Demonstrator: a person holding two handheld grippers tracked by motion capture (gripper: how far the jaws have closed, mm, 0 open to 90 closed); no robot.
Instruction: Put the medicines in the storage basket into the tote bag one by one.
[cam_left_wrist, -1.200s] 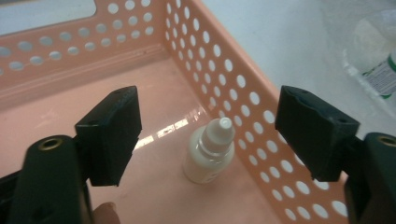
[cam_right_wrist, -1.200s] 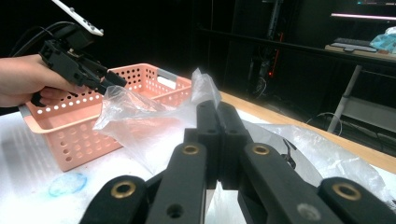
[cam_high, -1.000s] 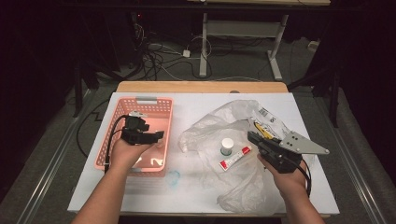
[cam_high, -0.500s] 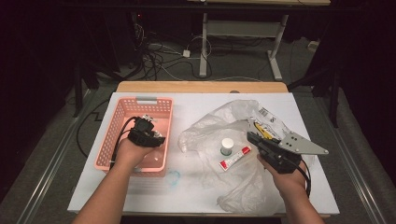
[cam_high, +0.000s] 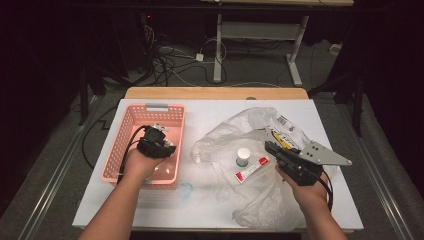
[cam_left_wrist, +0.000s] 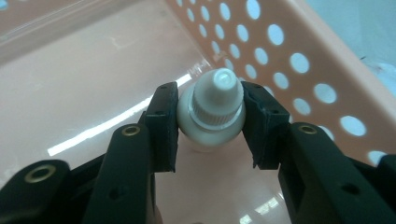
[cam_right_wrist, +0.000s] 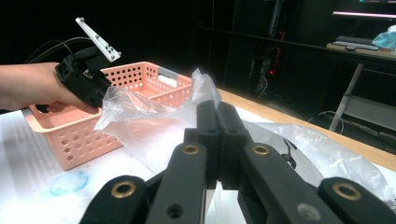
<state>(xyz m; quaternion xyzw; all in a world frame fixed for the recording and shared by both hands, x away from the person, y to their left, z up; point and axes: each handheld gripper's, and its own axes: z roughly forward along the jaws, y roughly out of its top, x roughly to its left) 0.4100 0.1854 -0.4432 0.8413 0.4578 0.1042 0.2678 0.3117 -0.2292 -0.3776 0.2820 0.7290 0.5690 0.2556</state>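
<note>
Two grippers are at work over one white table (cam_high: 215, 112), inspected here from the largest item down. Its far edge shows a strip of bare wood. On the right half lies a crumpled clear plastic bag (cam_high: 260, 200), with a printed packet (cam_high: 287, 129) at its far side. On the left half sits a pink perforated basket (cam_high: 131, 120), with a grey handle on its far rim.

The left gripper (cam_left_wrist: 211, 122) is held down inside the basket, toward its right wall. Its jaws have just been closing and now stand against both sides of a small white bottle (cam_left_wrist: 212, 122) with a ribbed screw cap. In the left gripper view both pads appear to touch the bottle; the bottle sits low against the basket floor, near the perforated wall.

The right gripper (cam_right_wrist: 218, 126) is held over the bag on the right of the table, with its grey three-cornered plate (cam_high: 322, 154) on top. Its jaws are pressed fully together, and whether a fold of the bag is caught between them cannot be told.

Just beside this gripper, on the bag, stand a second white-capped bottle (cam_high: 243, 156) and a red-and-white tube (cam_high: 251, 169), lying flat.
</note>
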